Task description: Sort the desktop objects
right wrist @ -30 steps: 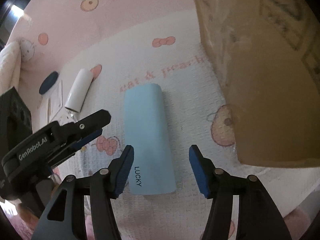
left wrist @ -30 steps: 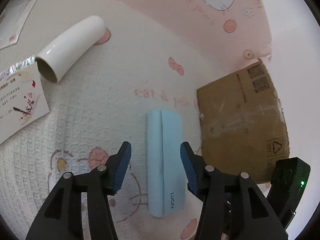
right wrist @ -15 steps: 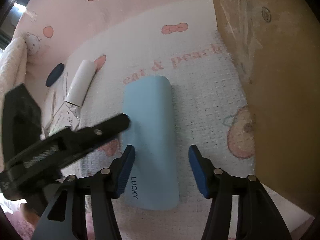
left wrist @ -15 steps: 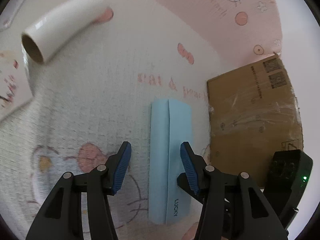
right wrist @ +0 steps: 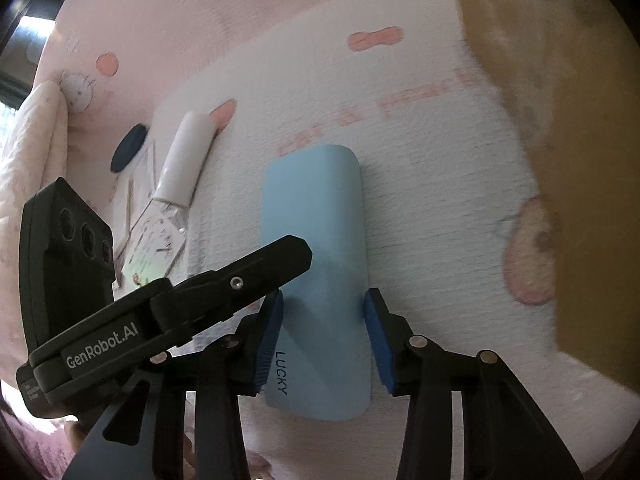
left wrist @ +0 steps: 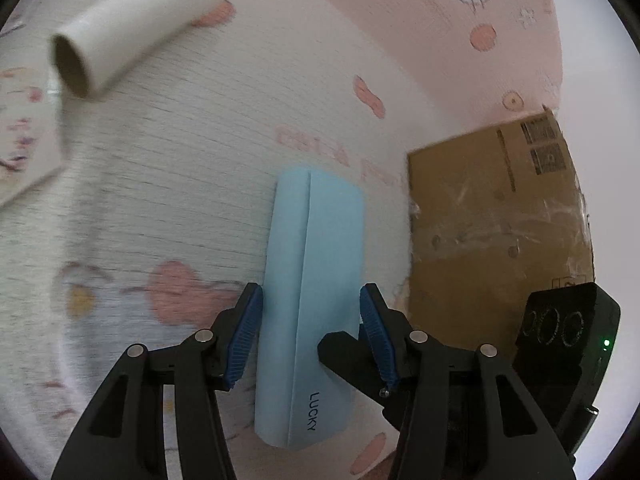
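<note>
A light blue case marked LUCKY [left wrist: 316, 280] lies flat on the white and pink cloth, and also shows in the right wrist view [right wrist: 320, 280]. My left gripper [left wrist: 310, 336] is open with its blue pads on either side of the case, close to its edges. My right gripper [right wrist: 324, 336] is open and straddles the same case from the other side. The left gripper's black finger [right wrist: 256, 268] lies over the case's left edge in the right wrist view.
A brown cardboard box [left wrist: 500, 220] stands right of the case, also in the right wrist view [right wrist: 580, 120]. A white tube [left wrist: 132, 28] lies at the far left, with printed cards [right wrist: 156, 248] and a dark oval object [right wrist: 128, 148] near it.
Both grippers have moved forward and down over the blue case, so their pads now flank it. The left gripper has shifted right, over the case.
</note>
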{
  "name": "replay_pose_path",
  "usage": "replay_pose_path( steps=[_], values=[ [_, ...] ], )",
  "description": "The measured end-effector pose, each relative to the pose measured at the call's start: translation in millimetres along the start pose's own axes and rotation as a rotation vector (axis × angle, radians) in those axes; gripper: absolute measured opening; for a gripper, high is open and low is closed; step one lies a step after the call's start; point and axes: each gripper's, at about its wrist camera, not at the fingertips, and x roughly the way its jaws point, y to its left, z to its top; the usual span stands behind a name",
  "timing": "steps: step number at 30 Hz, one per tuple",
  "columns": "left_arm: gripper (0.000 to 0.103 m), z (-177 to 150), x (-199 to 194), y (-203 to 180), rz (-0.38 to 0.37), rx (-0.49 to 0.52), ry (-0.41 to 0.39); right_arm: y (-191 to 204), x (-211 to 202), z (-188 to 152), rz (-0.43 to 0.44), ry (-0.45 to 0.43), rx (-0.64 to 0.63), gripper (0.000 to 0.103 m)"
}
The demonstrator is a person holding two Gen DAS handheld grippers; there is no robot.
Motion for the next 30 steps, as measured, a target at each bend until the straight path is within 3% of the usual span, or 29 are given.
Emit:
replay_pose_path(
  steps=[5, 12, 18, 21, 25, 30],
  values=[
    [0.053, 5, -16, 16, 0.042, 0.012, -0.031, 23, 12, 1, 0.02, 0.022, -0.056, 0.039],
    [0.053, 9, -31, 18, 0.081, 0.03, -0.085, -10, 10, 3, 0.107, 0.038, 0.074, 0.039],
    [0.053, 4, -18, 22, 0.047, 0.007, -0.046, -34, 13, 1, 0.215, 0.033, 0.22, 0.039],
    [0.041, 1, -19, 25, 0.017, -0.022, -0.052, -40, 21, -1, 0.282, 0.031, 0.294, 0.039],
    [0.04, -2, -19, 27, 0.002, -0.044, -0.065, -39, 24, -4, 0.299, 0.006, 0.321, 0.033],
    [0.04, -4, -20, 25, 0.009, -0.052, -0.081, -36, 25, -6, 0.297, -0.011, 0.317, 0.033]
  ],
)
